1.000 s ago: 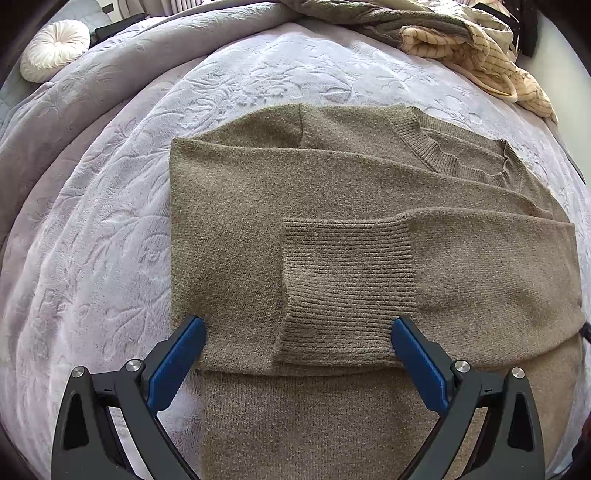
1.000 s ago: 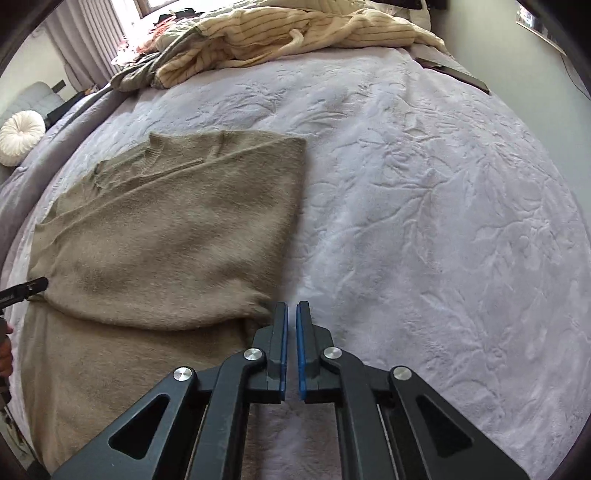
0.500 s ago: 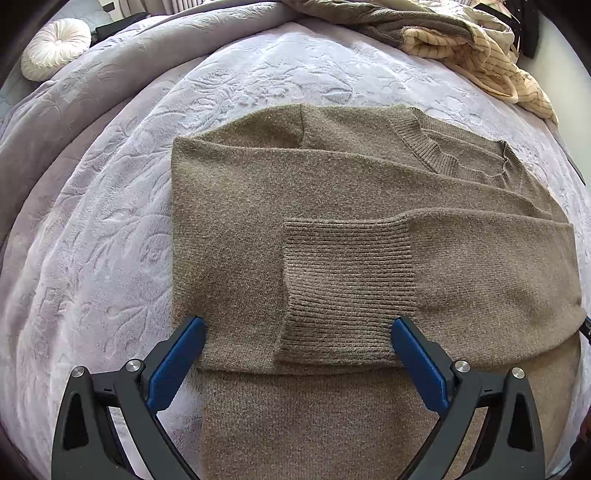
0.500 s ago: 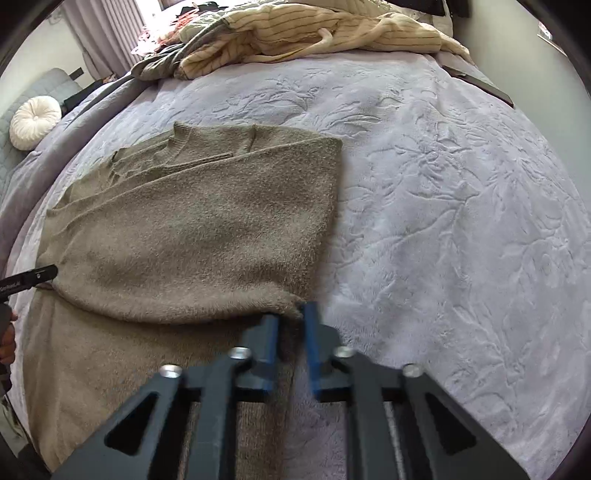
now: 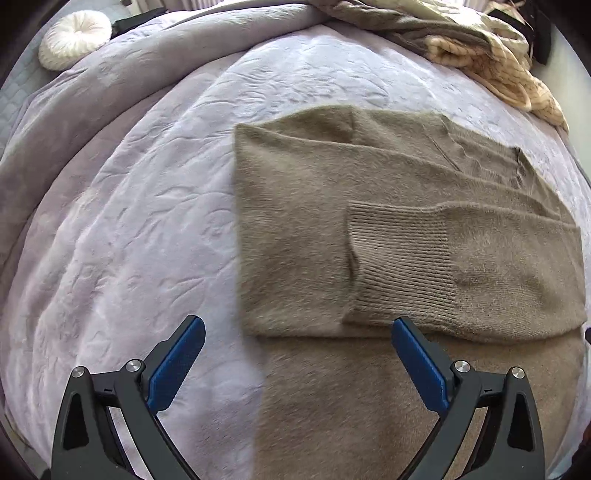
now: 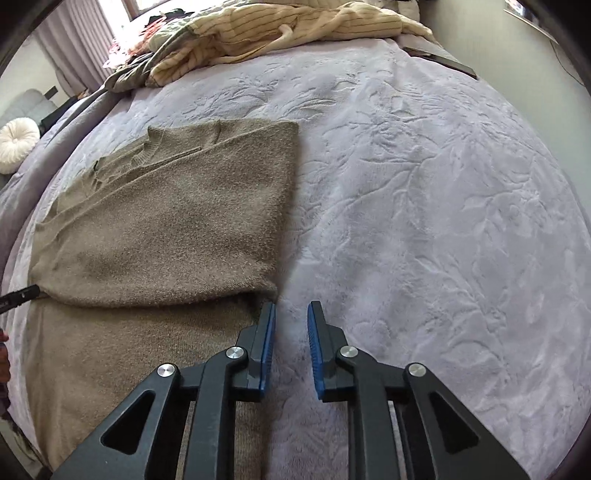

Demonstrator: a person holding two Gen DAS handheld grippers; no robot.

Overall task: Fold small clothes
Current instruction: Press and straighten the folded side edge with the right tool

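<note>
Left wrist view, left to right. I log a round white cushion (image 5: pixel 75 38), tufted at its centre, at the far left edge, cut by the lens rim. Next, the bedspread (image 5: pixel 140 229): lilac plush, embossed with a leaf pattern, a thick fold along its far side. My left gripper (image 5: pixel 295 354) has its jaws spread wide, holding nothing; blue ribbed pads (image 5: pixel 177 363) on black arms. The left finger is over bedspread, the right over the sweater (image 5: pixel 388 221). The sweater is olive-brown fuzzy knit, lying flat on the bed, both sleeves folded across the body, a ribbed cuff (image 5: pixel 400 258) uppermost. Its lower hem runs out of frame beneath the gripper. At far right, a heap of clothes (image 5: pixel 491 62), cream ribbed knit over a grey-brown piece; individual items hard to separate.

Right wrist view, left to right. The cushion (image 6: pixel 16 144) again, then the sweater (image 6: pixel 166 236) with its collar at the far end. A black tip, likely my other tool, enters at the left edge, mostly cut off. My right gripper (image 6: pixel 291 332) has its jaws slightly parted, gripping nothing, just beside the sweater's right edge. Bare embossed bedspread (image 6: pixel 443 221) fills the right. The clothes heap (image 6: pixel 277 33) lies along the far edge.
</note>
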